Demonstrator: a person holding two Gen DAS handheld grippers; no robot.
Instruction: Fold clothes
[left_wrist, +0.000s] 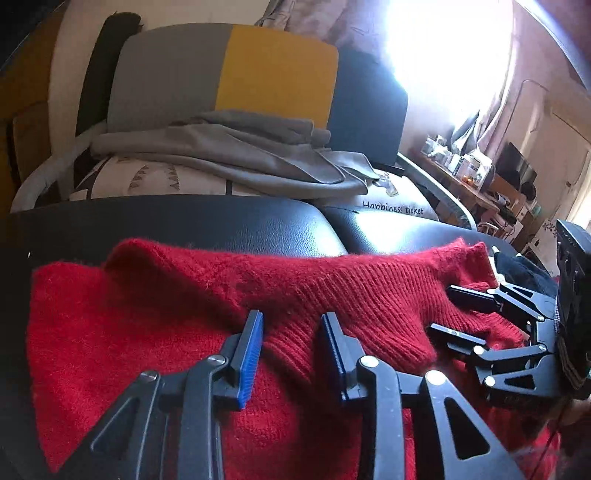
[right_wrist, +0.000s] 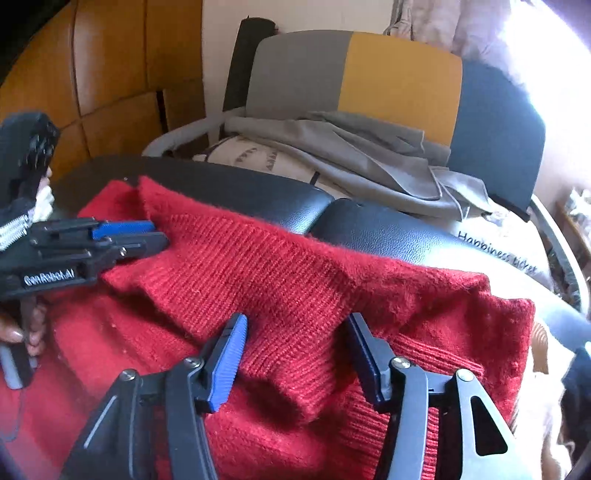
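- Red ribbed knit sweater (left_wrist: 221, 314) spread across the black leather cushions (left_wrist: 229, 225), filling the lower half of both frames, with a long fold ridge running from centre left toward the right edge.
- Left hand-held gripper (left_wrist: 291, 347) at bottom centre of the left wrist view, blue-padded fingers (left_wrist: 251, 354) apart, straddling a ribbed cuff-like bulge; no cloth pinched.
- Right hand-held gripper (right_wrist: 295, 350) at bottom centre of the right wrist view, fingers likewise spread wide over the raised fold, nothing clamped.
- Both placed low on the near side of the ridge, probably to take hold of the doubled layer for the next fold.
- Task judged partway: one fold apparently formed, garment not yet compact.
- Grey fabric garment (right_wrist: 369, 162) draped on the grey, yellow and dark chair (right_wrist: 399, 74) in the upper middle, well apart from the sweater.
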